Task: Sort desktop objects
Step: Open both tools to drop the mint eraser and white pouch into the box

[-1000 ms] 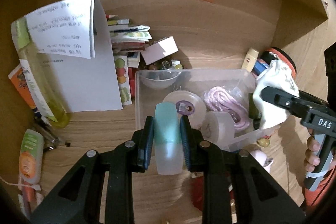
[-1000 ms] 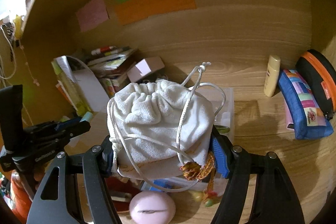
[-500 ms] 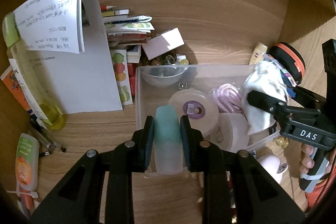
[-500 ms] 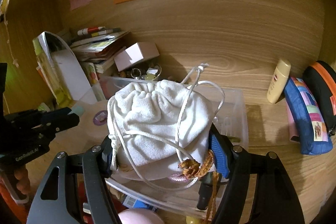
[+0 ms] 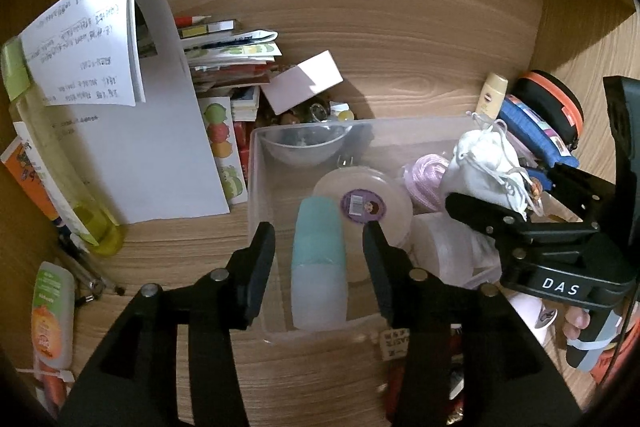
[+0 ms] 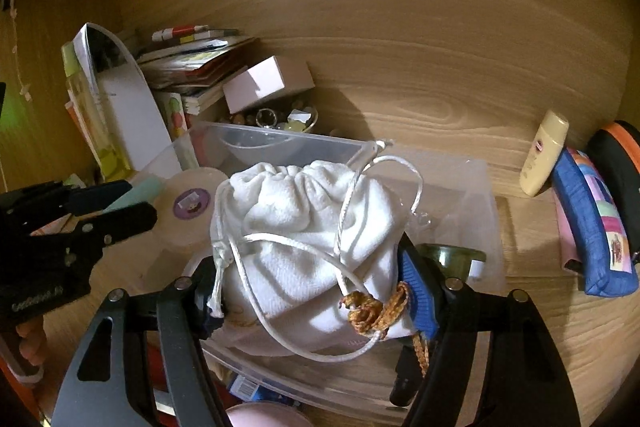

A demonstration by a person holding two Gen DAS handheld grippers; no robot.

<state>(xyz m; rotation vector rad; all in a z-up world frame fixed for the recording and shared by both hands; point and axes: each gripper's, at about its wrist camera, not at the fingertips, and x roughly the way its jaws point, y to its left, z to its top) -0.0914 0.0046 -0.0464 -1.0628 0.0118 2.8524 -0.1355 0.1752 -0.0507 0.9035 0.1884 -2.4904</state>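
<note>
A clear plastic bin (image 5: 256, 195) sits on the wooden desk. A teal-capped bottle (image 5: 318, 259) lies in the bin's front left part, between the fingers of my left gripper (image 5: 318, 239). Those jaws are opening and the pads stand apart from the bottle on both sides. My right gripper (image 6: 310, 267) is shut on a white drawstring pouch (image 6: 304, 223) and holds it over the bin (image 6: 472, 179). In the left wrist view the pouch (image 5: 480, 163) hangs above the bin's right side. Inside lie a round white tape roll (image 5: 362, 203), pink cord (image 5: 424, 175) and a small clear bowl (image 5: 304, 147).
A stack of papers and books (image 5: 120, 131) leans at the back left beside a yellow bottle (image 5: 52, 163). A pink box (image 5: 304, 81) lies behind the bin. A cream tube (image 6: 544, 151), a blue pouch (image 6: 596, 223) and an orange-rimmed case (image 5: 552, 103) stand at the right.
My left gripper has opened and let go of the teal-capped bottle, which now lies in the bin. The right gripper has brought the white pouch lower over the bin.
</note>
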